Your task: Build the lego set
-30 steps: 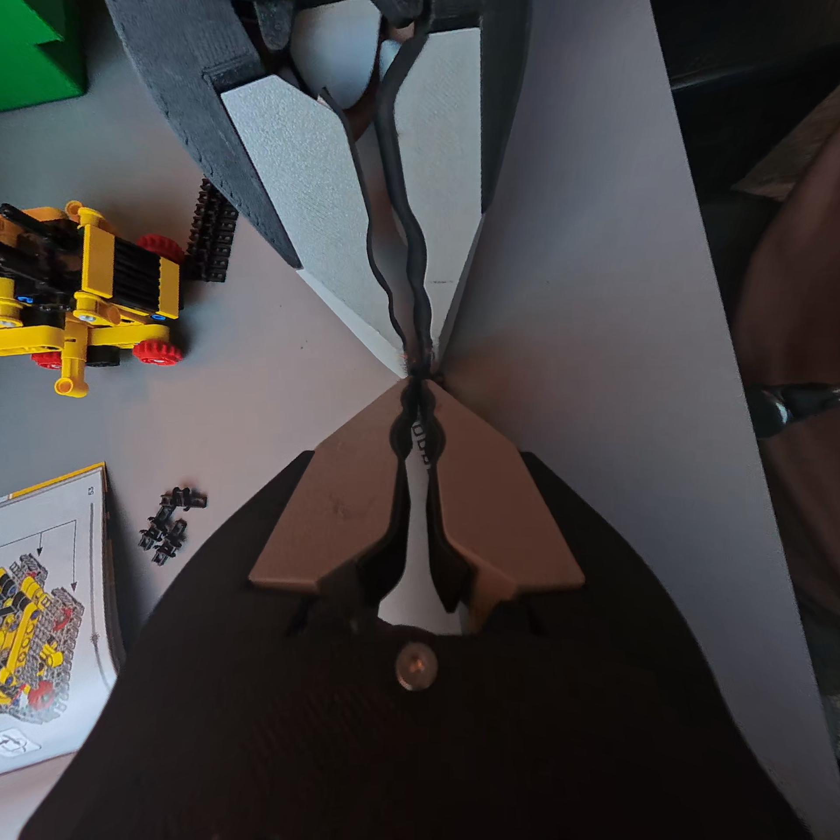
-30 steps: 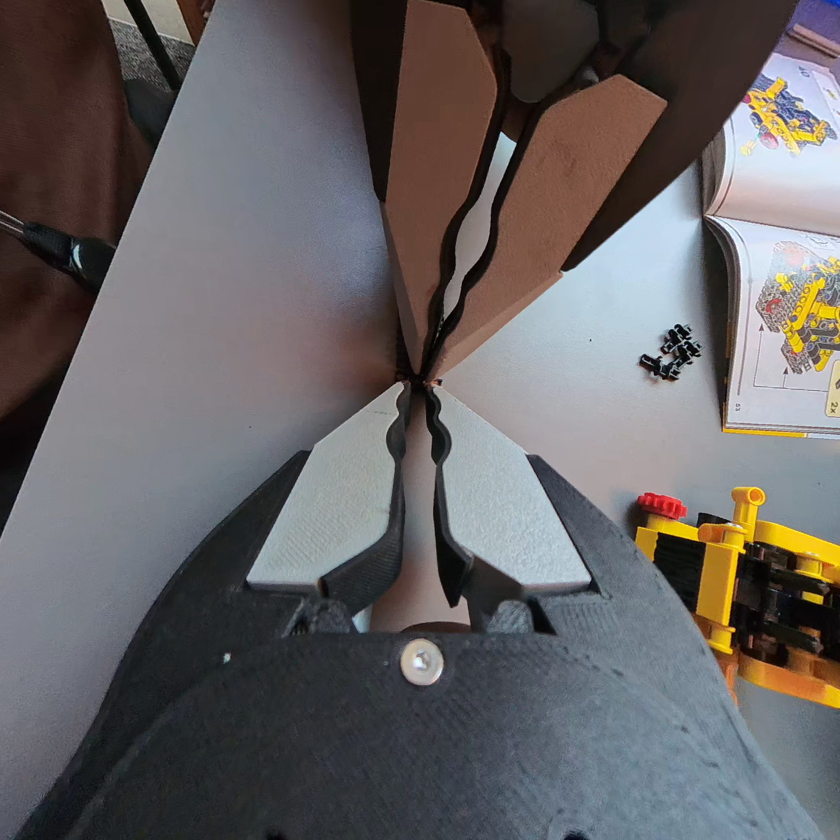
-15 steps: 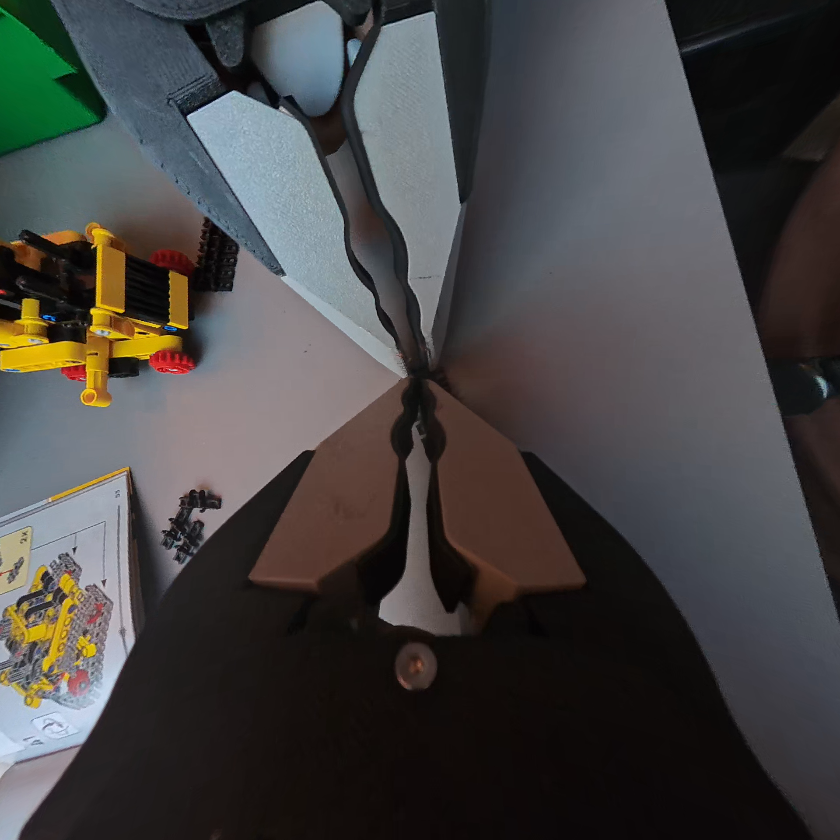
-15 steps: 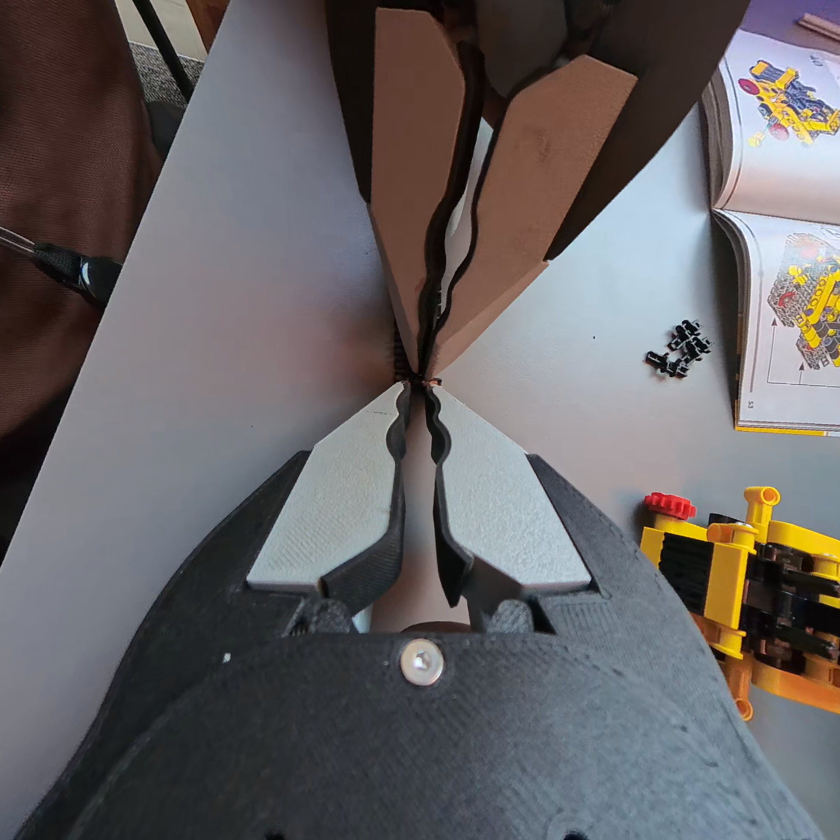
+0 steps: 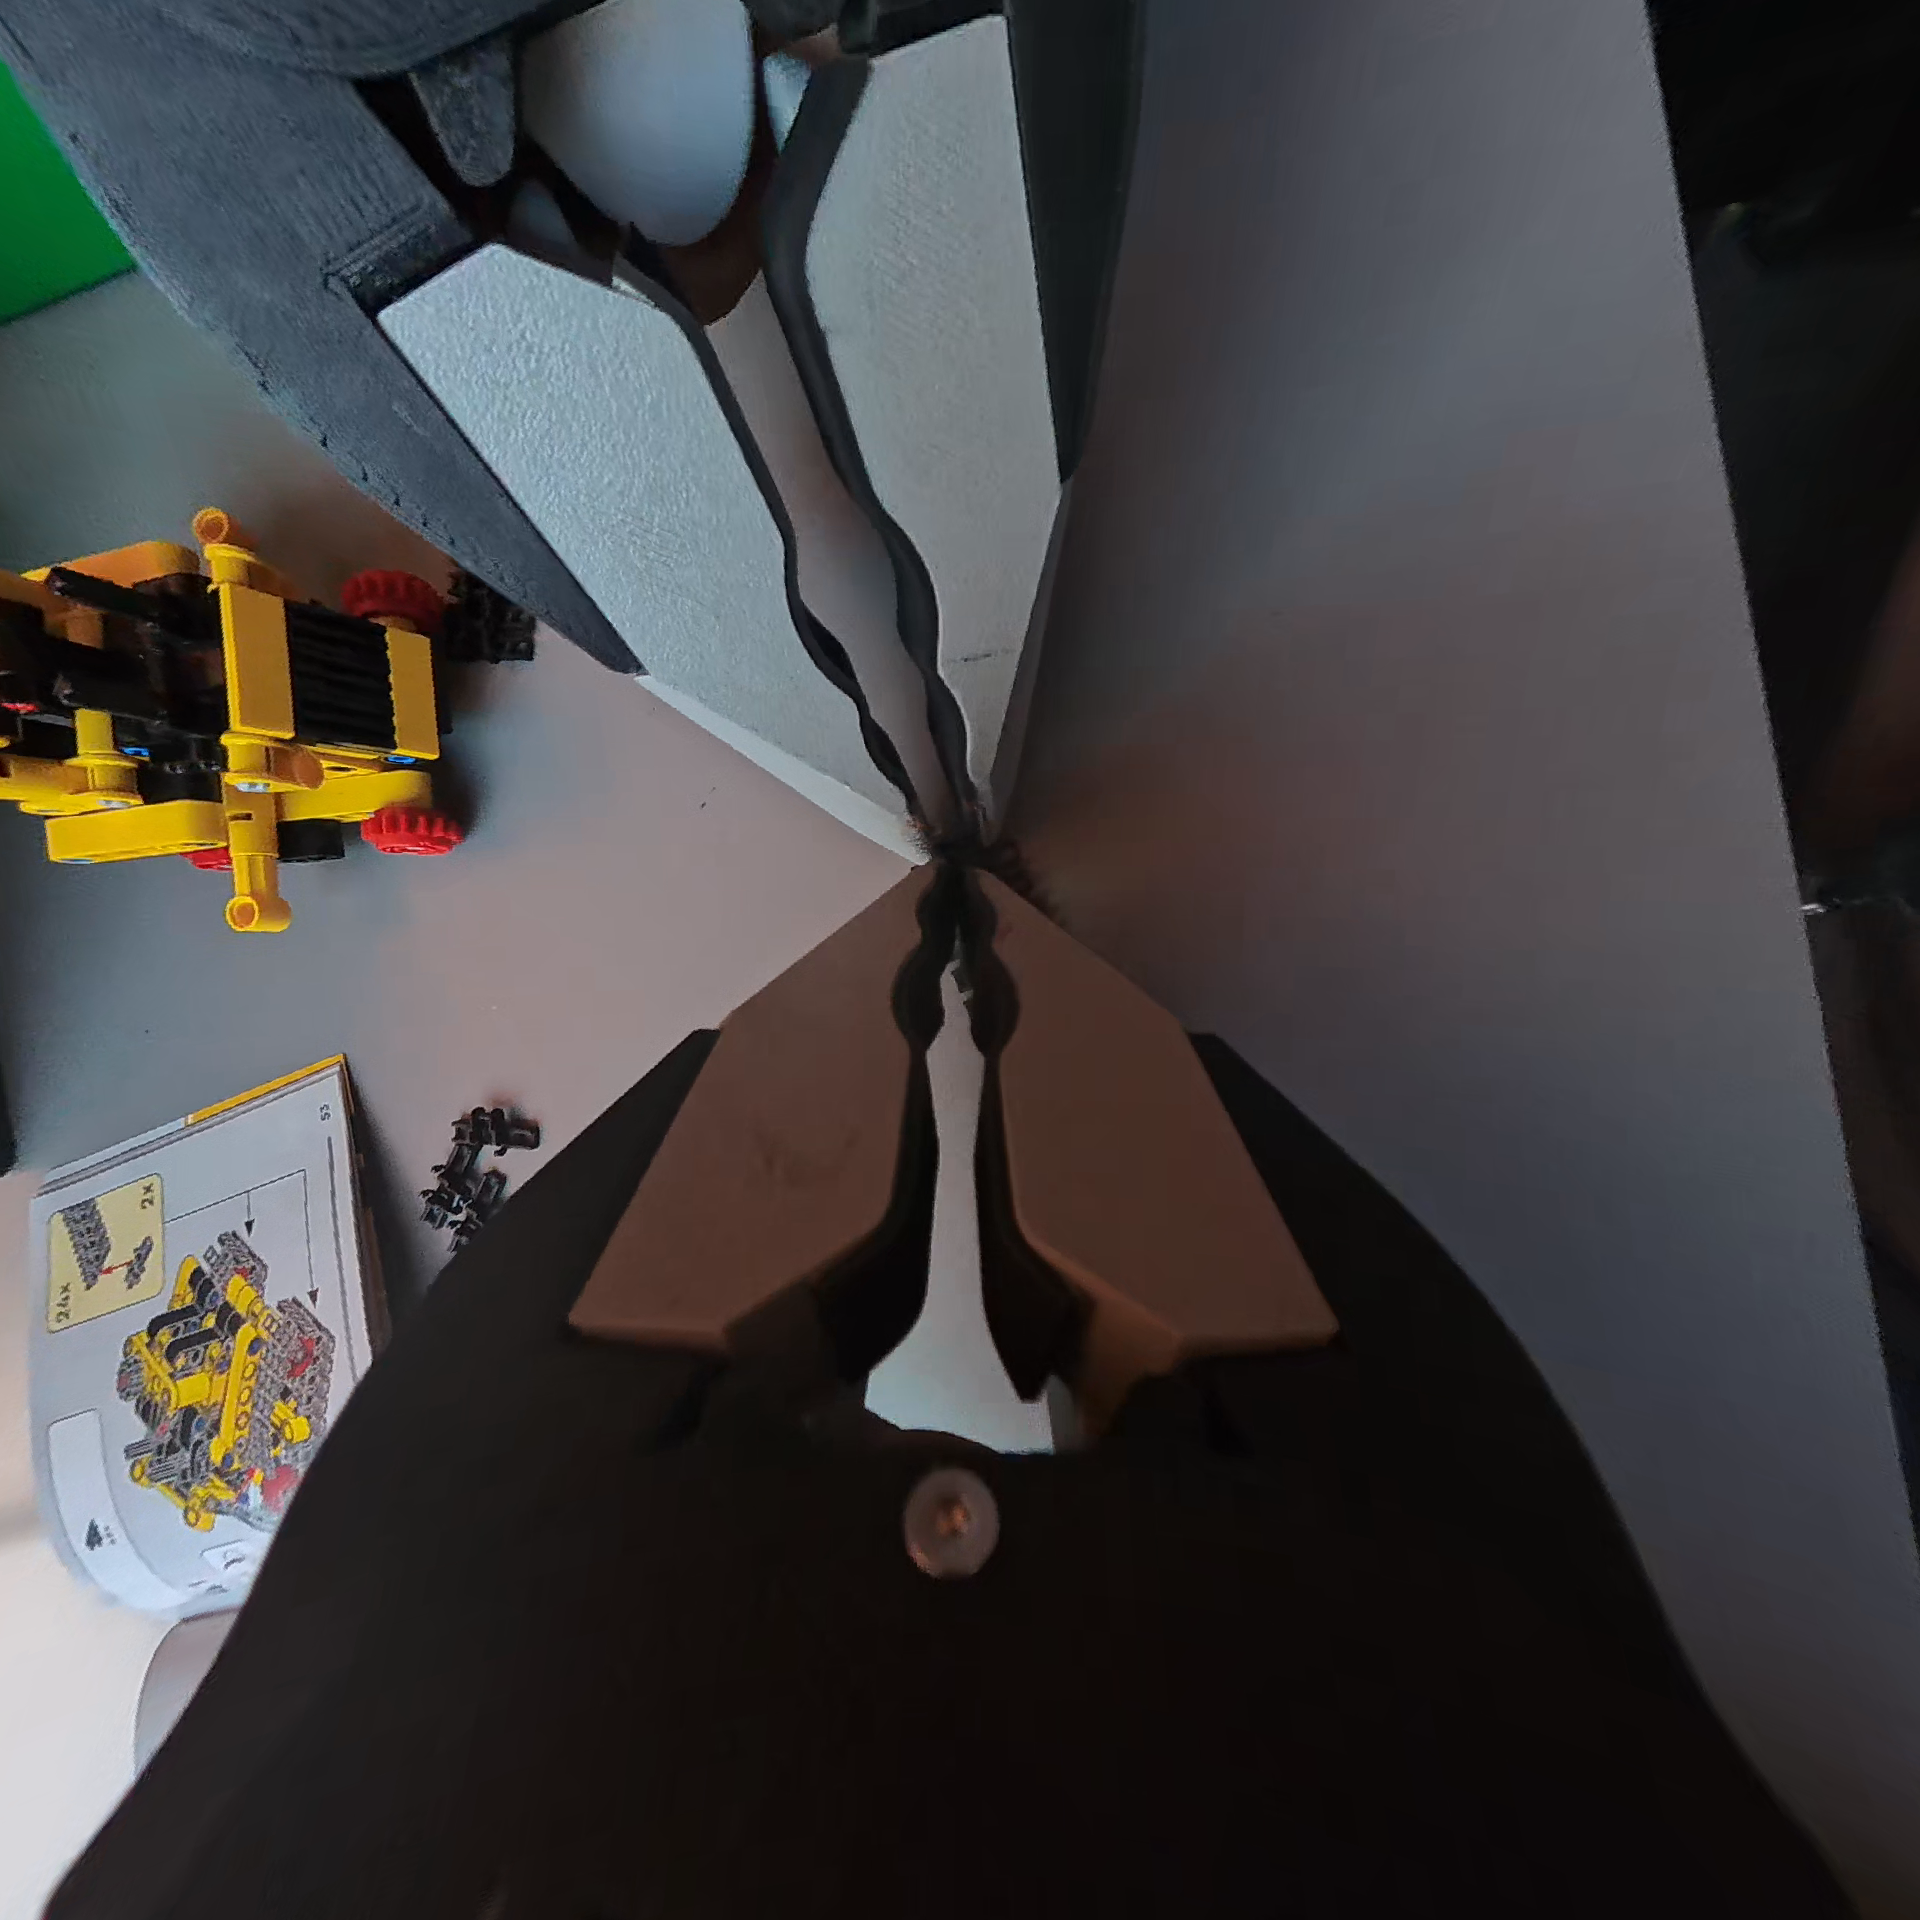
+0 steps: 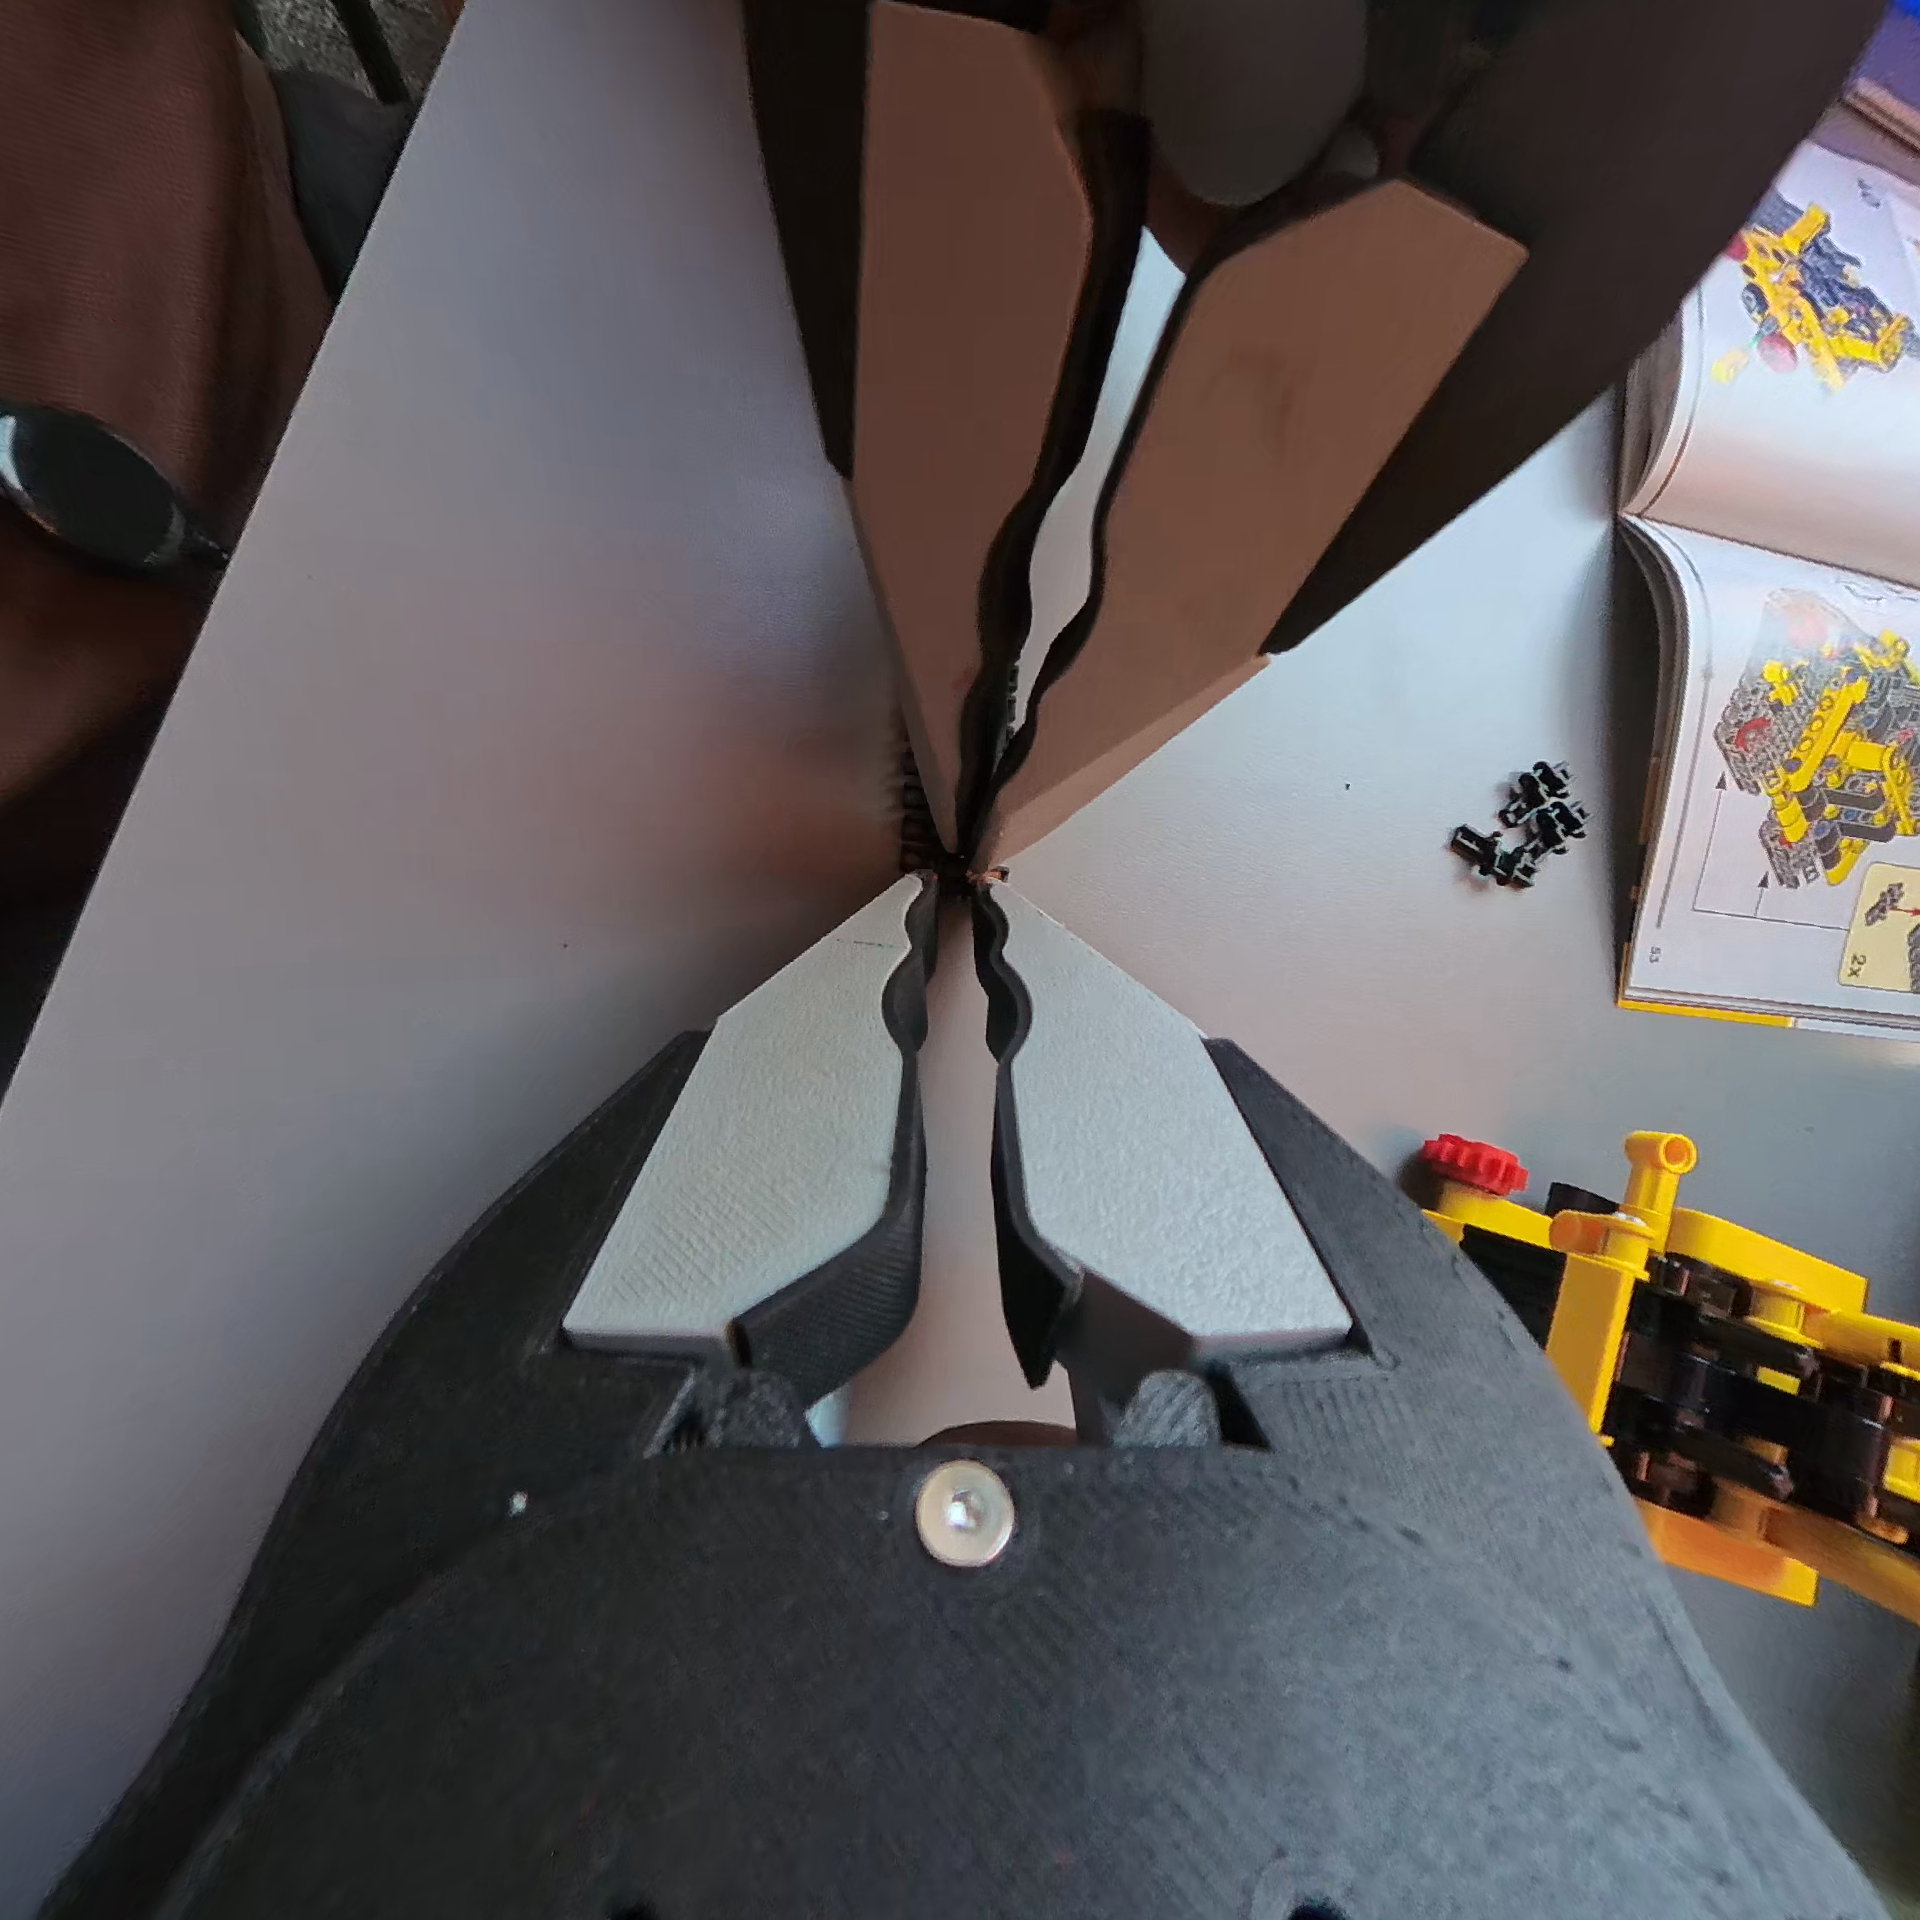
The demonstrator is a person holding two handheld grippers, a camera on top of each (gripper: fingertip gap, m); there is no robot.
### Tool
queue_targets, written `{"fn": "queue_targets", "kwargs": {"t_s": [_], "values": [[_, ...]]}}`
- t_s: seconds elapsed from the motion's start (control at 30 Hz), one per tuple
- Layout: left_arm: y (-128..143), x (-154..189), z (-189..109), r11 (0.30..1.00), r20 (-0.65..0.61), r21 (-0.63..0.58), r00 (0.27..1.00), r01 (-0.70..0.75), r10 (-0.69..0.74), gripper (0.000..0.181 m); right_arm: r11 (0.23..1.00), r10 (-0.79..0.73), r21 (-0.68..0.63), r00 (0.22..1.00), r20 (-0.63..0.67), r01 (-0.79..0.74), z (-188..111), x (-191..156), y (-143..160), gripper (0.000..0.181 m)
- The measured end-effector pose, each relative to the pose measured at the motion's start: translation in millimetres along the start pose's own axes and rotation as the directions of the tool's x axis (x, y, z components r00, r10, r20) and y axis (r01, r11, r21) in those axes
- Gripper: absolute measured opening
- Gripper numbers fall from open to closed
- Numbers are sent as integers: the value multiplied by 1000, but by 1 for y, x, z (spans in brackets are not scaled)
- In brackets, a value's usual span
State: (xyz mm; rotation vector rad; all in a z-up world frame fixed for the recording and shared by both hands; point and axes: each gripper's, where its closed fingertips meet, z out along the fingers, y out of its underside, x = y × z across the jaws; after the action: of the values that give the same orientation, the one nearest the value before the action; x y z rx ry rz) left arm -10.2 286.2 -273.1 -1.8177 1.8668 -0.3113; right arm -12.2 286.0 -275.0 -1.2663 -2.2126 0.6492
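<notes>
Claws meet tip to tip above the pale grey worktop: tan-fingered left claw and grey-fingered right claw each pinch tiny black lego bits, so press them together dead straight, with the half-built yellow lego vehicle off to the side.

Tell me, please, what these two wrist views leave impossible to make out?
- Small black piece between both grippers' meeting tips: too small, hidden by the fingers, both views.
- Yellow lego vehicle: cut by the right edge, right view; by the left edge, left view.
- Open instruction booklet: partly under the left gripper's black body.
</notes>
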Motion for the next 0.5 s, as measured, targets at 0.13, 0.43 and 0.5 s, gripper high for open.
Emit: {"fn": "queue_targets", "kwargs": {"t_s": [0.13,0.43,0.5], "values": [[0,0,0,1000,14,1,1000,11,-11,0,1000,-2,2,1000,-7,2,0,0,0,3],[-3,0,0,987,-48,69,989,146,-143,0,999,16,32,1000,-5,-16,0,0,0,3],[-3,-1,-4,984,-52,84,986,159,-156,0,999,12,35,1000,-11,-12,1,0,-1,3]]}}
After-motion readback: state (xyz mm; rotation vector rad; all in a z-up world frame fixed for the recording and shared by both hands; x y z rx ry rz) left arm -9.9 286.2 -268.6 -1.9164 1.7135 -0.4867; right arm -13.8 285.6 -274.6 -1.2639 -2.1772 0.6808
